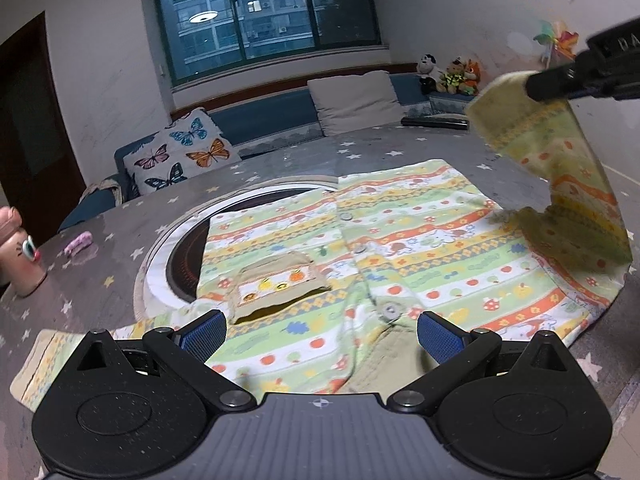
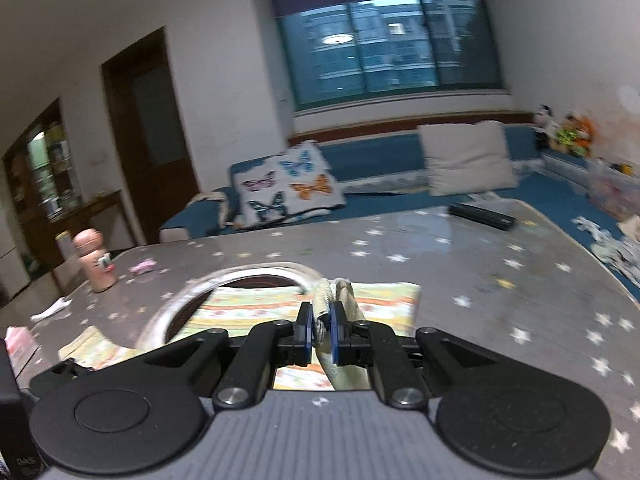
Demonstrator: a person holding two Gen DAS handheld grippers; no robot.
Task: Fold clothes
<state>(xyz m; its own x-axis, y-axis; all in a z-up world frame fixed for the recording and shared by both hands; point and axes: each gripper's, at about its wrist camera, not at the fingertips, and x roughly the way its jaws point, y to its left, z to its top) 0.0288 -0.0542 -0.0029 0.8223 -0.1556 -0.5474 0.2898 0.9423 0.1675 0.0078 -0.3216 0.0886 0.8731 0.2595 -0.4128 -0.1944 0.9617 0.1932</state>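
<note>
Yellow-striped shirt (image 1: 400,240) lies flat on the surface (image 1: 120,248); my right claw (image 2: 321,326) pinches its sleeve (image 1: 560,152) aloft to fold inward, left claw (image 1: 320,336) open, waiting.

White walls, wide window (image 1: 264,20), blue sofa (image 2: 372,160) with butterfly cushion (image 1: 180,156), dark wooden door (image 2: 150,136).

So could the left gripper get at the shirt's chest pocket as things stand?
Probably yes. The left gripper hangs open just short of the pocket, with only flat shirt between. The right gripper is shut on the sleeve, lifted off to the side, so it should not block the way.
</note>
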